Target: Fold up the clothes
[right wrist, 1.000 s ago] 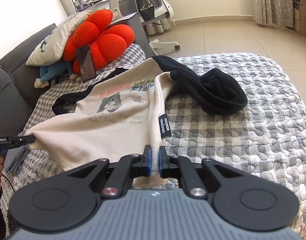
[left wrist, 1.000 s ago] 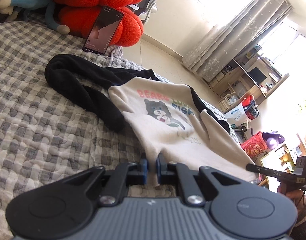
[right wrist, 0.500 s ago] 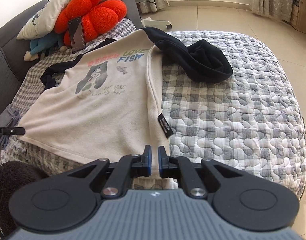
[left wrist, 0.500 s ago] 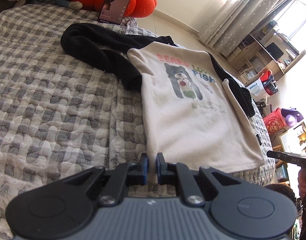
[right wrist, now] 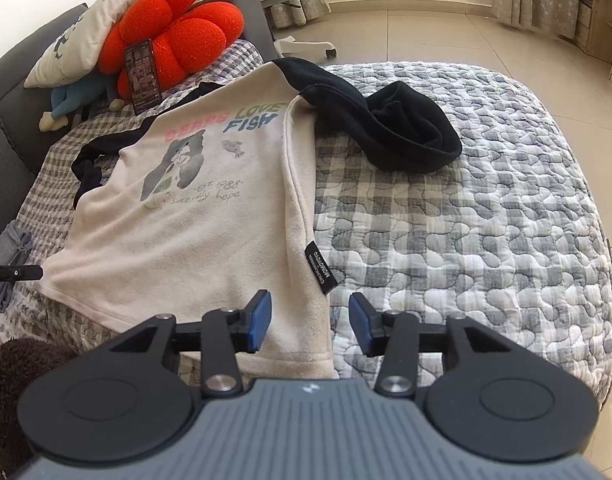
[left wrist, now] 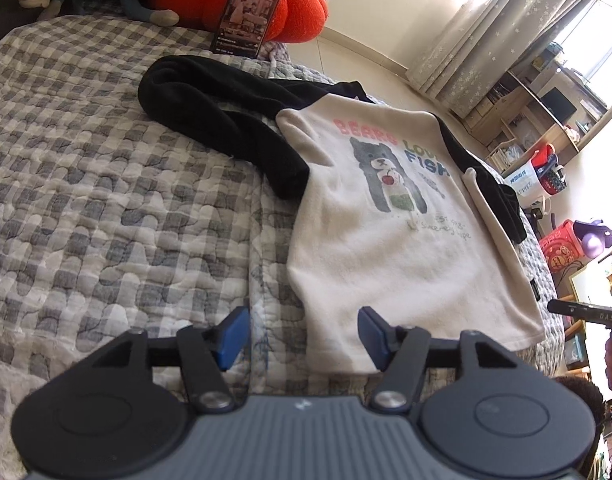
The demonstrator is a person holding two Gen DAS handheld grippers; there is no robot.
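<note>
Left wrist view: cream sweatshirt [left wrist: 370,236] w/ bear print and black sleeves lies flat, face up, on checked quilt [left wrist: 106,184]. Near sleeve bunched. Left gripper [left wrist: 304,334] jaws opening, hem corner between, not pinched. Right gripper [right wrist: 310,322] also opening over the other hem corner. Phone [left wrist: 248,16] leans on red cushion [left wrist: 294,4] behind.
</note>
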